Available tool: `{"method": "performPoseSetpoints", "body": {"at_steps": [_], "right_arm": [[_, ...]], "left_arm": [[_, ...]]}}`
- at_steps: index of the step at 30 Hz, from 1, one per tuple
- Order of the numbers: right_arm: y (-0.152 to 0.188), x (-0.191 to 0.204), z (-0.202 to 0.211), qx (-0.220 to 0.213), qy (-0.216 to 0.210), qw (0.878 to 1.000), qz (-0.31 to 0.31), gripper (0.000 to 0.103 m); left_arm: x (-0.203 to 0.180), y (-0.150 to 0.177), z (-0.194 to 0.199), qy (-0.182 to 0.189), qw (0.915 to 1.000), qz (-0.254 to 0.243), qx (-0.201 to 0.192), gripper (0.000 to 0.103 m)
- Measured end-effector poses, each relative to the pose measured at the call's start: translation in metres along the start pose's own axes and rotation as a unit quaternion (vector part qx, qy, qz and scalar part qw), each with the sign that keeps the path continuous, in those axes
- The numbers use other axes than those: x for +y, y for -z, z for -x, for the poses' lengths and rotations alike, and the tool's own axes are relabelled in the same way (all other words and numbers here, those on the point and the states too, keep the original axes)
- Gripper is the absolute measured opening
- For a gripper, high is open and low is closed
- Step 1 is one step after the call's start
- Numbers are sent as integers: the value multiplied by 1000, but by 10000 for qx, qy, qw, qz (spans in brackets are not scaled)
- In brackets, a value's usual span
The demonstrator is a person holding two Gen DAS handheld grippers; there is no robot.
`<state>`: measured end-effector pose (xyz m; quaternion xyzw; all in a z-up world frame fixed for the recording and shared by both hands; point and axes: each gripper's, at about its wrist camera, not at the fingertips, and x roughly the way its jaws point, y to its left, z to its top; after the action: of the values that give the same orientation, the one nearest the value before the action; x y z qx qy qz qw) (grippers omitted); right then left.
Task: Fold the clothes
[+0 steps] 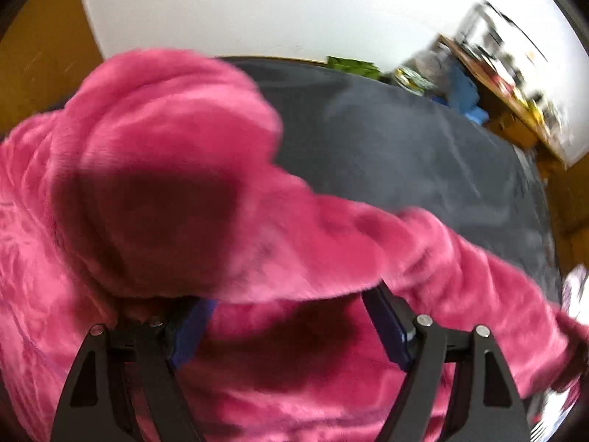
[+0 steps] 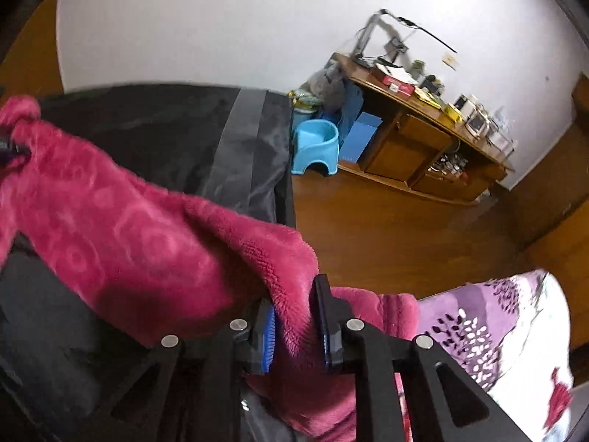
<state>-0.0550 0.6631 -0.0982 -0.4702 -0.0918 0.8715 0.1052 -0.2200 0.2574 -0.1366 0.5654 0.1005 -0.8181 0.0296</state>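
A pink fleece garment [image 1: 154, 154] lies bunched over a dark grey mat [image 1: 405, 147] and fills the left and bottom of the left wrist view. My left gripper [image 1: 287, 302] stands wide open over it. A fold of fleece drapes across its fingertips and hides them, and no pad presses on the cloth. In the right wrist view the garment [image 2: 121, 228] hangs stretched from the left edge to my right gripper [image 2: 294, 302]. That gripper is shut on the garment's edge, pinched between the blue pads [image 2: 268, 328].
The dark mat [image 2: 147, 129] ends at a wood floor [image 2: 386, 228]. A blue plastic stool [image 2: 316, 143] and a cluttered wooden cabinet [image 2: 423, 140] stand by the white wall. A purple and white floral cloth [image 2: 497, 324] lies at the lower right.
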Motion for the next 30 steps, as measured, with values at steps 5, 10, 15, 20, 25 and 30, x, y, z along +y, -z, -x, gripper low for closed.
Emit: {"method": "performPoseSetpoints", "body": {"at_steps": [5, 10, 15, 20, 25, 30], "right_arm": [[-5, 27, 23, -322, -529, 9980, -84, 63], [-11, 47, 31, -575, -437, 9974, 17, 75], [-6, 50, 17, -244, -857, 9960, -112, 75], [-9, 74, -23, 54, -1162, 9932, 56, 75], [-10, 81, -73, 697, -1016, 9924, -59, 75], [-15, 71, -85, 668, -931, 9934, -31, 89]], "left_arm": [[-14, -14, -8, -137, 9997, -212, -17, 83], [-12, -27, -28, -378, 9992, -105, -89, 83], [7, -34, -29, -468, 9983, 205, -268, 83], [8, -30, -32, -623, 9971, 168, -398, 84], [5, -35, -40, -604, 9976, 27, -323, 86], [3, -29, -26, -275, 9995, -34, -138, 86]]}}
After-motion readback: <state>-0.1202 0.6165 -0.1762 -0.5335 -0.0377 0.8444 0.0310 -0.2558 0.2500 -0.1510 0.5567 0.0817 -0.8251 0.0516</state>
